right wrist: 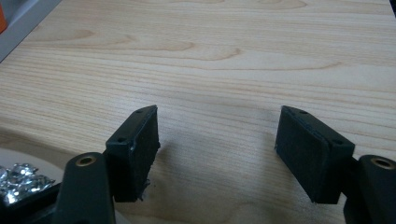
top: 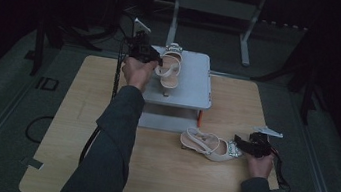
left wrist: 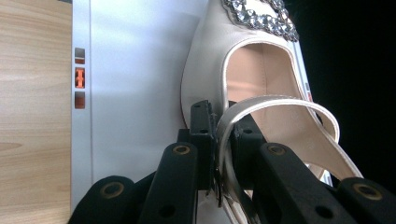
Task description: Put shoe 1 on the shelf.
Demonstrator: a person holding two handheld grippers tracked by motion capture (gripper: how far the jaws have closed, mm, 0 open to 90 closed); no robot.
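nearest the person, the right tool (top: 244, 143) rested low on the wooden counter (top: 161, 185), gripped by the right hand (top: 260, 164) at the counter's right side. in the right gripper view its two black pads (right wrist: 140, 149) stood wide apart with bare wood grain between them and nothing clamped. a patch of glittering stones (right wrist: 18, 179) showed at the bottom left corner of that view, just beside the left pad. in the high view this was the jewelled toe of a pale slingback shoe (top: 204, 144) that lay on the counter with its toe toward the right tool and its heel pointing left; whether the tool touched the toe could not be told.

farther off, a grey raised platform (top: 195, 84) stood on the counter's far middle, with an orange leg (top: 200, 119) visible beneath its near right corner. a second pale shoe (top: 171, 68) sat on the platform's left part, its jewelled toe toward the far edge. the left arm in a dark sleeve (top: 112, 138) stretched up to it, and the left tool (top: 156, 59) met the shoe at its left side. in the left gripper view the left tool (left wrist: 223, 140) was clamped on the shoe's heel strap (left wrist: 261, 105), the pads pressed together with only the thin band between them, while the shoe's sole appeared to rest on the grey platform (left wrist: 135, 84). beyond the counter, a pale metal frame (top: 216, 6) stood on the dark floor.
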